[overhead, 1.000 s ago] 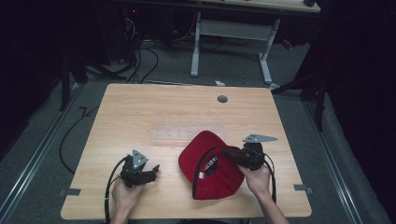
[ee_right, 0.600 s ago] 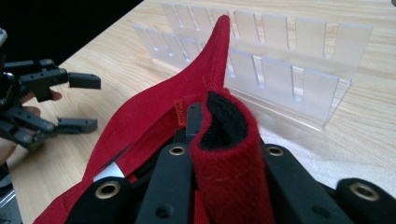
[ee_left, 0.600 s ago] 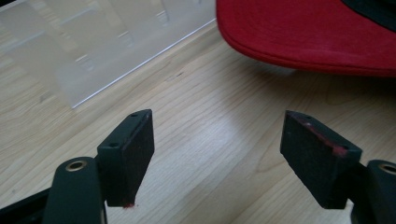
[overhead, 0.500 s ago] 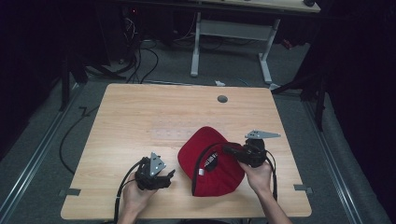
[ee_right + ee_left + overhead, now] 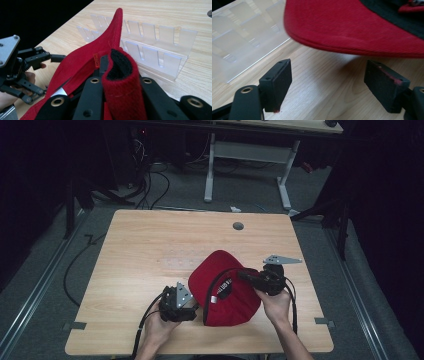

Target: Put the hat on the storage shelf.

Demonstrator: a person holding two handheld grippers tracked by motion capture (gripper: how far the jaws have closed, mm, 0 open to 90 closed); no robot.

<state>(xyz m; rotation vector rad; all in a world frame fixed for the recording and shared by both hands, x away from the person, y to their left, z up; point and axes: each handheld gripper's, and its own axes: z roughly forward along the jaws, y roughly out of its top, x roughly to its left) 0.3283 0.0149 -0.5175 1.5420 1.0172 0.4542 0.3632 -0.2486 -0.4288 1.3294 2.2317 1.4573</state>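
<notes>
A red cap (image 5: 222,287) lies on the wooden table (image 5: 150,250), right of centre near the front edge. My right gripper (image 5: 245,276) is shut on a fold of the cap's red fabric with black lining (image 5: 120,75) and comes in from the right. My left gripper (image 5: 194,307) sits at the cap's left edge. Its jaws have just been opening and stand wide apart (image 5: 330,85) with only bare wood between them. The cap's brim (image 5: 352,30) hangs just ahead of and above those jaws, apart from both pads.
A clear slotted plastic rack (image 5: 155,42) lies on the table behind the cap, its corner (image 5: 242,37) to the left of my left jaws. A round cable hole (image 5: 238,226) is near the far edge. Bare wood stretches left and back. A desk frame and cables stand beyond.
My left gripper has moved right across the table, from the front left up to the cap's edge. The right gripper and the cap have stayed nearly in place.
</notes>
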